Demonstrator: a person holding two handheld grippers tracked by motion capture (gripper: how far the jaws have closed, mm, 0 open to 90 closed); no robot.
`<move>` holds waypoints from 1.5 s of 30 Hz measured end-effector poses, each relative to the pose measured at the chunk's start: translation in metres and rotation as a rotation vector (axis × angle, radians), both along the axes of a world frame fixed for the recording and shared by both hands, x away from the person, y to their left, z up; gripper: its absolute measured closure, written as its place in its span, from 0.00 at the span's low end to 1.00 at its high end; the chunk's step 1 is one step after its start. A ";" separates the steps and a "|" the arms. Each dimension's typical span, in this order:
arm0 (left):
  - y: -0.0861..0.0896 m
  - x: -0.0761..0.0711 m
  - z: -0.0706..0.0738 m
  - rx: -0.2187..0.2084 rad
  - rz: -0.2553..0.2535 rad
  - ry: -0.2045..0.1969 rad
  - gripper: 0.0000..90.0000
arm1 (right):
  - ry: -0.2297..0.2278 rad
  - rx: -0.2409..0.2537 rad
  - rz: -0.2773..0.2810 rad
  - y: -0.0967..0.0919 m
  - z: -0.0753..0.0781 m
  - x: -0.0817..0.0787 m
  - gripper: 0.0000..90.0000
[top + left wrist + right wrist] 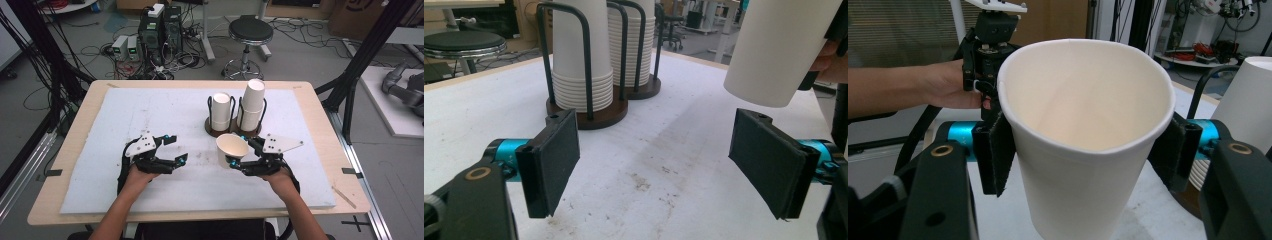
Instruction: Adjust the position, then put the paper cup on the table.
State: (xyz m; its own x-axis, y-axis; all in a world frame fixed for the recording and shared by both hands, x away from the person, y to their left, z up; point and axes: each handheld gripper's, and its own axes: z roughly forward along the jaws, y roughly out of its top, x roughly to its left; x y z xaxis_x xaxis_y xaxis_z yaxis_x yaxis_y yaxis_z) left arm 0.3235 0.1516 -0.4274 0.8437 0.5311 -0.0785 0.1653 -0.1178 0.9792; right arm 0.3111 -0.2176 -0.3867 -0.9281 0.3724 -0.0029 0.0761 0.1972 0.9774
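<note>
a white paper cup (pixel 231 148) hangs above the white foam board (pixel 150 112), clamped between the pads of the right gripper (pixel 238 151), just in front of two wire-framed cup holders (pixel 235 129) stacked with cups. the left gripper (pixel 175 149) hovers nearby, its jaws spread wide and empty.

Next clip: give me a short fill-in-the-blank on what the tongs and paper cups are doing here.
1. The right tongs are shut on a single white paper ____.
2. The left tongs are ____, with nothing between the pads.
3. The two round dark wooden bases with black wire posts hold ____ stacks of white paper cups.
4. The held white paper cup is ____ inside.

Missing words: cup; open; two; empty
</note>
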 end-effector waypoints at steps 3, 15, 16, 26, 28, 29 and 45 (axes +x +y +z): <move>0.001 -0.001 0.001 0.001 0.002 -0.005 0.22 | -0.006 -0.001 -0.002 0.000 0.001 -0.002 0.40; 0.002 0.000 0.002 -0.006 0.013 -0.005 0.22 | -0.016 0.005 -0.004 -0.003 0.003 -0.002 0.40; 0.002 0.000 0.002 -0.008 0.014 -0.005 0.22 | -0.015 0.006 -0.008 -0.004 0.003 -0.002 0.40; 0.003 0.001 0.001 -0.014 0.011 0.000 0.22 | -0.010 -0.009 0.018 -0.001 0.003 -0.004 0.40; 0.004 0.002 0.001 -0.011 0.013 0.000 0.22 | -0.021 -0.016 0.011 0.000 0.004 -0.004 0.40; 0.004 0.001 0.001 -0.013 0.015 0.002 0.22 | -0.021 -0.018 0.008 0.000 0.004 -0.004 0.40; 0.016 0.002 0.003 0.000 0.055 -0.006 0.22 | -0.070 0.002 -0.174 -0.040 0.018 0.004 0.40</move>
